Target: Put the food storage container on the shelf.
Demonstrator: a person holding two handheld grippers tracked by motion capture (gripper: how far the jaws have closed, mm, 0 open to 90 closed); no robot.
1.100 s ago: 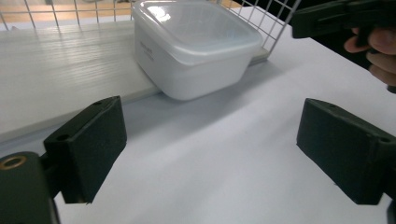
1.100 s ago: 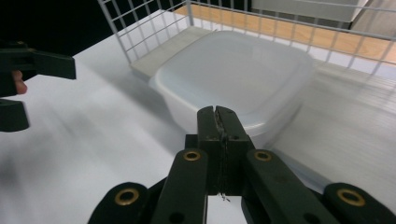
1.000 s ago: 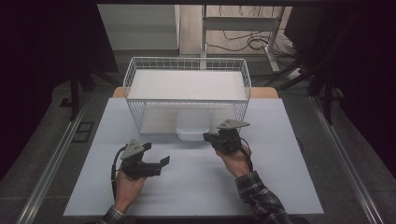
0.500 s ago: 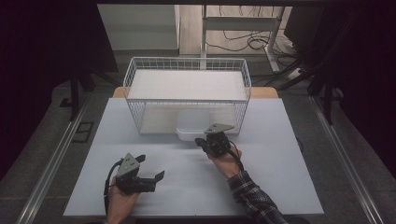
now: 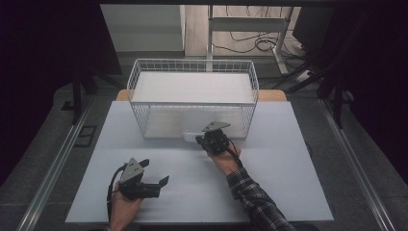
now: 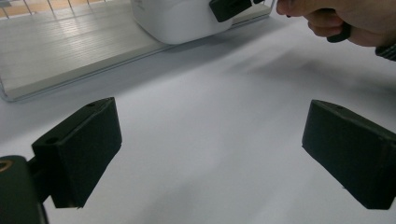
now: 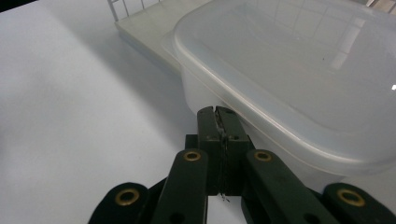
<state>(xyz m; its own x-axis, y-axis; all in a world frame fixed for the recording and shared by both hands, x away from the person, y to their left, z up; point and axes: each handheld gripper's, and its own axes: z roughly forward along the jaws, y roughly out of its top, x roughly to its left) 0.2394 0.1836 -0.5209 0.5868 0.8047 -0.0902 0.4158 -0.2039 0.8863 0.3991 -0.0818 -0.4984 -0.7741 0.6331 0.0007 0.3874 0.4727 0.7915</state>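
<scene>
Right claw (image 7: 217, 112), pressed together, noses the tub (image 7: 299, 79) wall under its rim. Left claw (image 6: 210, 154) spread at 7 o'clock. Advise pushing low and level.

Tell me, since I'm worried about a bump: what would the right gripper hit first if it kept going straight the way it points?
Most likely the clear plastic container. The right gripper, shut, points at its side wall just under the rim, very close; whether it already touches is unclear.
</scene>
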